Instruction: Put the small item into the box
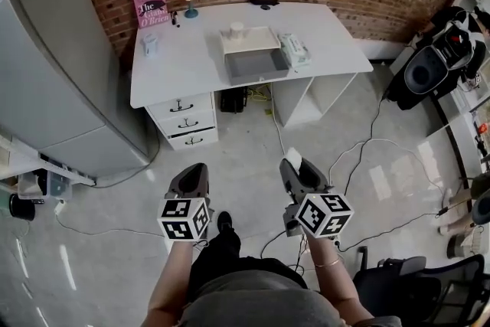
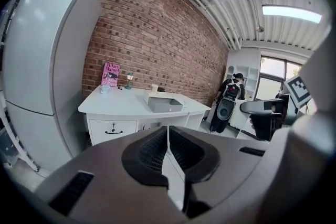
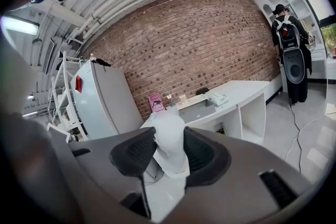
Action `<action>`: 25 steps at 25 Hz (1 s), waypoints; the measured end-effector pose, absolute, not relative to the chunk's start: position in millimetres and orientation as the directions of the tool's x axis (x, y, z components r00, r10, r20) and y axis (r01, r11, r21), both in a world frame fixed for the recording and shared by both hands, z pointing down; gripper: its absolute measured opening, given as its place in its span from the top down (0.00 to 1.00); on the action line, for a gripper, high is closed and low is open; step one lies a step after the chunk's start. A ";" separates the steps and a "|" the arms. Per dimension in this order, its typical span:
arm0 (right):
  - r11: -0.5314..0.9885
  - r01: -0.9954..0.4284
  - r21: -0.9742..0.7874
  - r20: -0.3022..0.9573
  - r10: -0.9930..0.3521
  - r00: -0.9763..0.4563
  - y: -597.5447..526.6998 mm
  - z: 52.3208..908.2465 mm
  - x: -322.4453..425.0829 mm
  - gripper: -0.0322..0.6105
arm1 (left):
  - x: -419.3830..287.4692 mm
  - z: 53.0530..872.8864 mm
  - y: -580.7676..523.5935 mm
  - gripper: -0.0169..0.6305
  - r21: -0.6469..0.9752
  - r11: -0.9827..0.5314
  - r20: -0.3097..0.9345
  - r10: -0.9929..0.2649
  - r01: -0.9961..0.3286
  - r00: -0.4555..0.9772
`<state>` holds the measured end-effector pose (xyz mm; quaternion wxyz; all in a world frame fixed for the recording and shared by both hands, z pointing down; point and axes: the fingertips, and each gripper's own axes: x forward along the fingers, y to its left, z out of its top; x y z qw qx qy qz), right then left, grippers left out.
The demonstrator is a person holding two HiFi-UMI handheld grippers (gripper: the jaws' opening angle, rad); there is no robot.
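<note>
Left gripper (image 1: 191,174) closed on nothing; across the floor, the grey box (image 1: 256,63) stands open on the white table (image 1: 184,69) – right gripper (image 1: 295,169) clamps the small white item (image 3: 169,143). Advisable: walk close, carry it level, lower it inside the box before letting go.
</note>
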<state>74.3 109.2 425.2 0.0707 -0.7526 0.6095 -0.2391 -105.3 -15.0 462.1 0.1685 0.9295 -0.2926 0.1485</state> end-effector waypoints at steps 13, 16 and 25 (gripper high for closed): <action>-0.344 -0.860 -0.377 0.330 -0.917 0.222 46.9 435.4 97.4 0.69 | -85.5 475.5 -95.4 0.93 0.264 -0.787 0.388 -0.442 -0.557 0.809; -0.352 -0.857 -0.377 0.337 -0.914 0.227 41.0 437.5 101.7 0.69 | -82.4 479.0 -101.7 0.93 0.270 -0.785 0.393 -0.438 -0.557 0.808; -0.356 -0.845 -0.399 0.328 -0.916 0.231 17.6 439.3 117.8 0.69 | -67.7 481.6 -122.5 0.93 0.257 -0.796 0.405 -0.426 -0.548 0.809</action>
